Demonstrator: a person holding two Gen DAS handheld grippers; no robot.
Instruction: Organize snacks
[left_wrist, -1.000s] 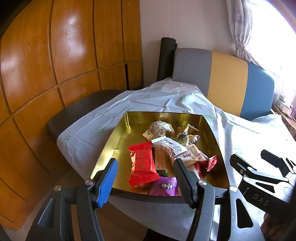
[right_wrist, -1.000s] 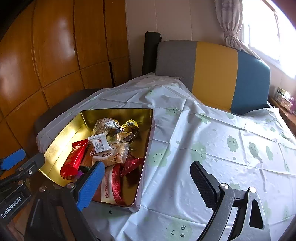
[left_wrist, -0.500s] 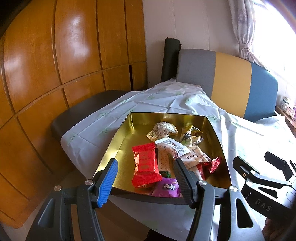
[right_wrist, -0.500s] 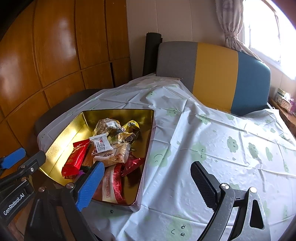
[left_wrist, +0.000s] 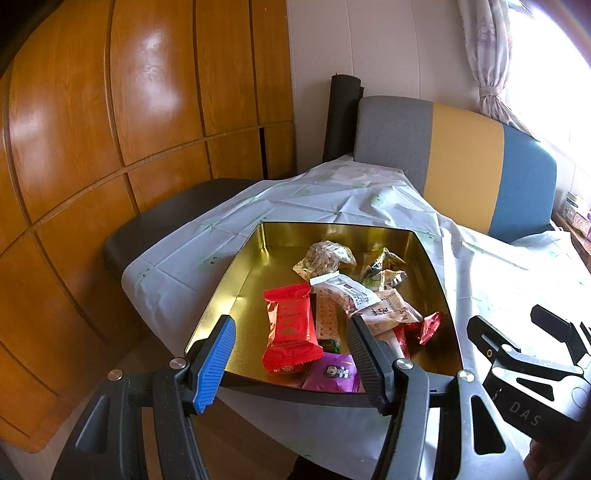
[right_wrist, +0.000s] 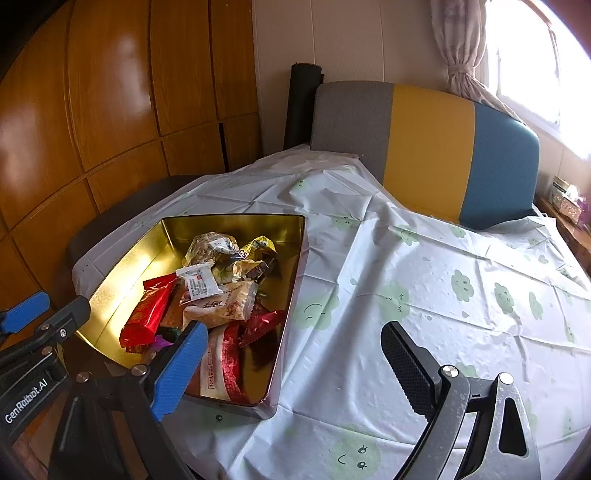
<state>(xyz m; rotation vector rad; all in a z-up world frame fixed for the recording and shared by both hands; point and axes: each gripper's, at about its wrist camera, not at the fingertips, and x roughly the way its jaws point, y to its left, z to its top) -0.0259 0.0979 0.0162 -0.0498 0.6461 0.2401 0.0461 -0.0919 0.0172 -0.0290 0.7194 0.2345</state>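
- Right now my left hand-held gripper hangs with its jaws spread wide and nothing between them, just short of the near rim of the gold tin.
- My right hand-held gripper is likewise wide open and empty; its blue finger sits over the tin's near right corner, its black finger over bare tablecloth.
- Straight ahead of the left gripper, framed between its two fingers, lies the red packet. Its long axis runs away from me, roughly in line with the fingers, so I judge the jaws would close across its short width without any wrist turn.
- Just beside it on the right lies a narrow biscuit pack, touching or nearly so; a purple packet lies against the near wall, partly under the red one's corner as far as I can tell.
- Further in and to the right, the remaining snacks overlap in a loose heap: a white-labelled wrapper, a tan pouch, a clear bag of nuts.
- The tin stands at the left corner of the counter; the cloth to its right carries nothing I can see.
- The left gripper is the nearer to the red packet; the right one sits off to the tin's right side.
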